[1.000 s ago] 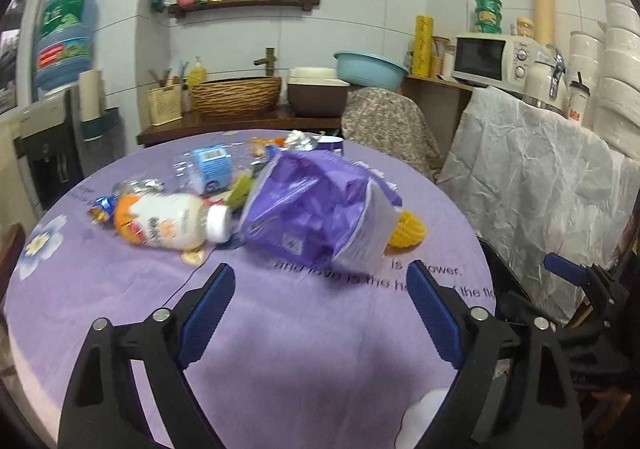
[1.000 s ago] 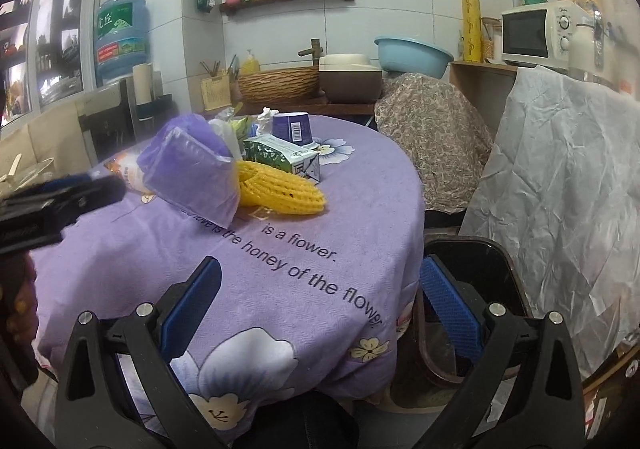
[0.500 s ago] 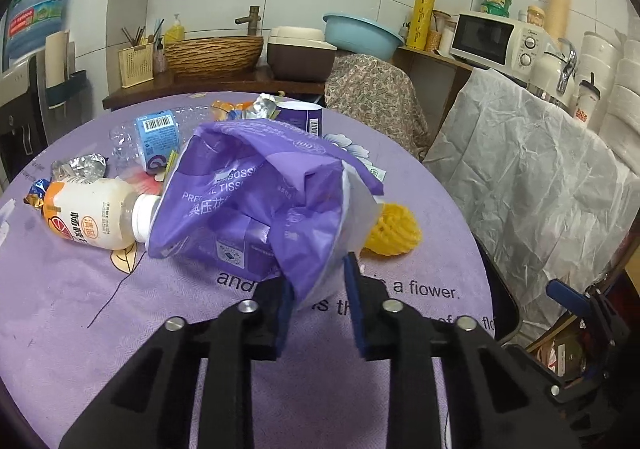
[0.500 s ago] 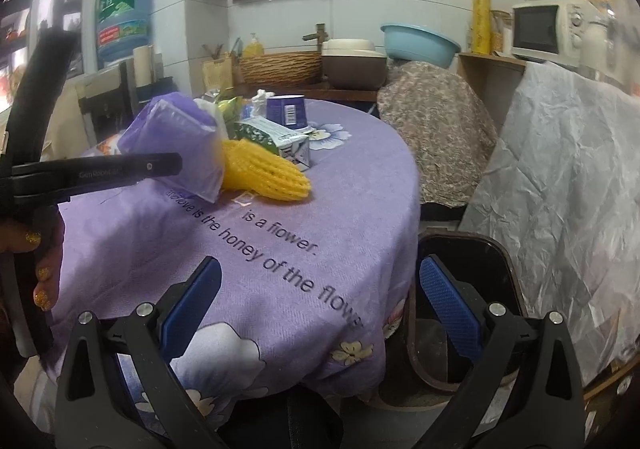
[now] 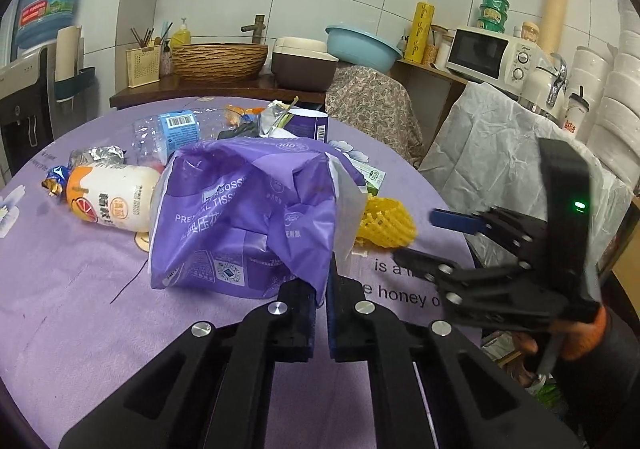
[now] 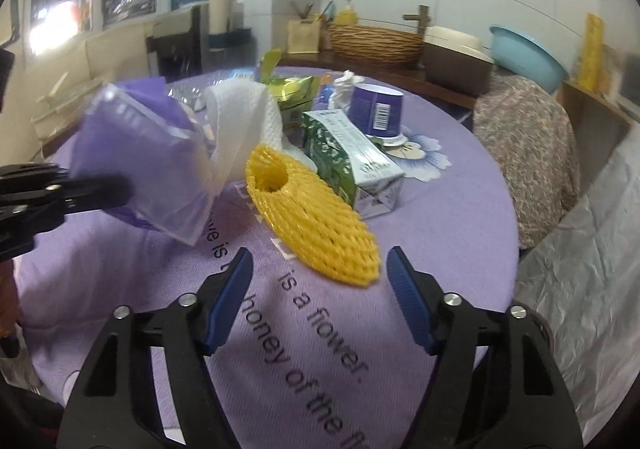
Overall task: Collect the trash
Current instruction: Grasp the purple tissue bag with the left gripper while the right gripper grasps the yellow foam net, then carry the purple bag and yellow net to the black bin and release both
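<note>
My left gripper is shut on the near edge of a crumpled purple tissue bag that lies on the purple tablecloth. From the right wrist view the same bag sits at the left, with the left gripper pinching it. Beside the bag lies a yellow foam fruit net, also in the left wrist view. My right gripper is closing; the net's near tip sits just ahead of its blue pads, which do not press on it.
More trash lies behind: a white-and-orange bottle, a clear bottle, a foil wrapper, a purple cup, a green carton, white paper. A cloth-draped chair and a crinkled white cover stand at the right.
My left gripper went from wide open to shut on the purple bag's edge. My right gripper swung in over the table towards the yellow net, rolled, and its jaws narrowed.
</note>
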{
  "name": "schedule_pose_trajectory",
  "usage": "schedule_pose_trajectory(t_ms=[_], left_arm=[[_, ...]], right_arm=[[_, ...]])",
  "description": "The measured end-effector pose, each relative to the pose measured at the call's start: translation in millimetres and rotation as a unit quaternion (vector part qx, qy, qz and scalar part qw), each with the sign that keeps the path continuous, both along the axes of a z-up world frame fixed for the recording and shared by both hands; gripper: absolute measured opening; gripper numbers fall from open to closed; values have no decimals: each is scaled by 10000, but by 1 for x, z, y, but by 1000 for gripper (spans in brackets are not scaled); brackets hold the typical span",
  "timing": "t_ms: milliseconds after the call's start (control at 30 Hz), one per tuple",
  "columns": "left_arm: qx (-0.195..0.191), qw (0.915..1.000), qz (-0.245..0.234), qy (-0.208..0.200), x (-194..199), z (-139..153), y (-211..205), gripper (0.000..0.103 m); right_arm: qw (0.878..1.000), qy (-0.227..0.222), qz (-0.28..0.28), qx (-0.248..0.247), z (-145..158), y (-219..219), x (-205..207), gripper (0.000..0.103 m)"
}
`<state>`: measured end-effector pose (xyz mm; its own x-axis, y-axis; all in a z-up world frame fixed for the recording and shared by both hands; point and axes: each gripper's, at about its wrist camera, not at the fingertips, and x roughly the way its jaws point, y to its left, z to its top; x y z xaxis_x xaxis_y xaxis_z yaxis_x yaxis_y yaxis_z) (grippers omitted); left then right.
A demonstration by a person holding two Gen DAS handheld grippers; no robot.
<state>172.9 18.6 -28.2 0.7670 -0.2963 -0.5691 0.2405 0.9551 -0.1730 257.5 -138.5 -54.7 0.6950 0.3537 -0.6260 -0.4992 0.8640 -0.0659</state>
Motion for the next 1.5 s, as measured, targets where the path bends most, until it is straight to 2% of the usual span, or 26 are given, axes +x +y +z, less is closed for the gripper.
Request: schedule_pose_trajectory(t_ms=[67,167,233,367,500,633,767,900,1000,1067,1200,1267,1300,1400,1500], left_arm=[[-26,10000,18,21,-2,-1,3,5],[8,10000,32,-11,-5,0,3,5],[38,10000,25,-23,-4,0,2,5],[31,10000,21,-35,-5,0,2,5],[43,9999,-17,-99,-12,-1,-1,5],[17,9998,-151,-152,-18,1,-8,5],[-1,9986,-432,-296,-22,11,-25,5],[69,9951,-905,-399,-19,20,-54,5],[123,9904,-1280,-505,-8,27,-88,4],[54,9849,-1662,-492,7,35,-118,4],[-76,9704,-2397,-271,40,46,-191,4],[1,9634,-2677,-130,55,44,-229,4],[-3,9620,-2728,-84,60,42,-243,4],[-133,9553,-2891,608,88,15,-289,4],[86,9562,-2782,910,104,-25,-323,4]], right_arm=[[9998,-32,30,-179,0,10,8,62],[9995,-12,69,-305,-1,19,15,45],[9994,70,68,-333,-4,22,16,26],[9998,136,109,-114,-5,17,7,14],[9990,248,136,345,1,3,-11,13],[9985,131,-87,528,7,-12,-30,13],[9960,-4,-447,774,16,-39,-43,12],[9902,-203,-1090,851,22,-77,-52,13],[9800,-306,-1719,954,26,-116,-57,13],[9690,-260,-2243,1006,24,-149,-59,13],[9468,-110,-3072,955,7,-201,-63,13],[9340,45,-3461,891,-9,-224,-66,13],[9289,149,-3589,899,-17,-234,-67,13],[9163,409,-3879,903,-44,-258,-72,13],[9096,644,-4006,897,-70,-273,-75,13]])
